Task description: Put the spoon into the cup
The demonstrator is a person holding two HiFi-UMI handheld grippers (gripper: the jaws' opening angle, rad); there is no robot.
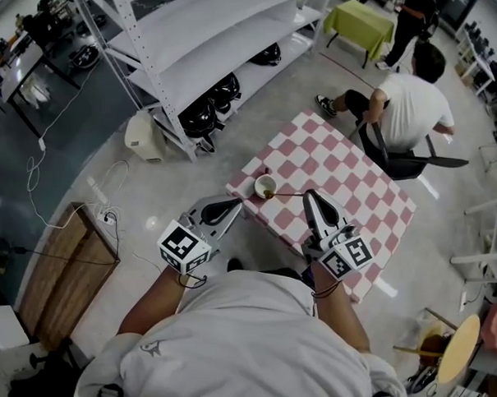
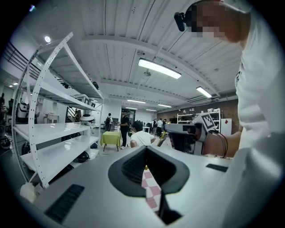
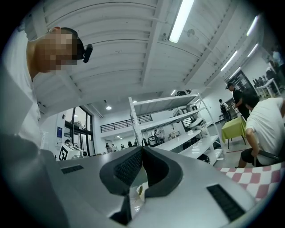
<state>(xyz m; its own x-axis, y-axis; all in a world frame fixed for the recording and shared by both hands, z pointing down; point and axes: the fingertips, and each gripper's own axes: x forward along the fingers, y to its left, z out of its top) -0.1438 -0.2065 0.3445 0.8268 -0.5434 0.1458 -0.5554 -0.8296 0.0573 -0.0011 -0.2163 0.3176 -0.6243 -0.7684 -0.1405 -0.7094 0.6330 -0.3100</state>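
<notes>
Cup [image 1: 265, 186] at table [image 1: 348, 169] near-left corner, thin spoon [image 1: 291, 195] alongside. Spoon judged light, stiff, slippery; best pinched mid-handle. Left gripper [image 1: 234, 208], right gripper [image 1: 311, 197]: jaws found together, empty

Tabletop [image 1: 340, 169] open beyond cup [image 1: 265, 186] (spoon [image 1: 288, 194] alongside).

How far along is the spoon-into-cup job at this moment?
Done: unclear. The spoon shows as a thin handle running rightward from the cup on the checkered table; whether its bowl sits inside can't be told. In hand: nothing visible; the left gripper and right gripper both have their jaws together. Left: probably seating the spoon, if needed.
</notes>
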